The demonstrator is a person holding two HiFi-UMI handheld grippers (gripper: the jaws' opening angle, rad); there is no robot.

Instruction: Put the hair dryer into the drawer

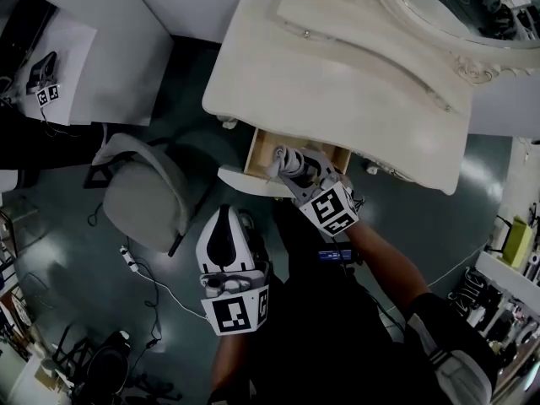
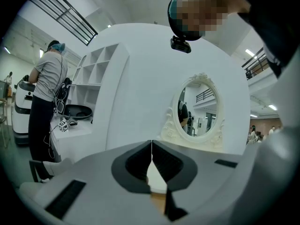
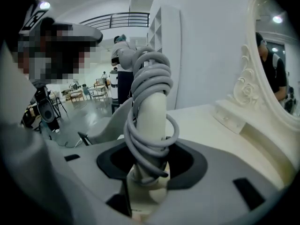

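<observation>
A cream hair dryer [image 1: 285, 159] with its grey cord wound round it sits between the jaws of my right gripper [image 1: 300, 175], just over the open wooden drawer [image 1: 263, 147] of the cream dressing table [image 1: 337, 83]. In the right gripper view the cord-wrapped dryer [image 3: 151, 111] stands up out of the right gripper [image 3: 149, 175], whose jaws are wide and closed on its lower end. My left gripper [image 1: 223, 219] hangs below and left of the drawer, shut and holding nothing. In its own view the left gripper [image 2: 151, 149] points at the table's front.
A grey chair [image 1: 148, 194] stands left of the drawer, close to my left gripper. An ornate mirror [image 1: 447, 7] stands at the table's back. At far left, a white shelf [image 1: 59, 49] holds another marked gripper. A person [image 2: 46, 93] stands there. Cables [image 1: 143, 277] lie on the floor.
</observation>
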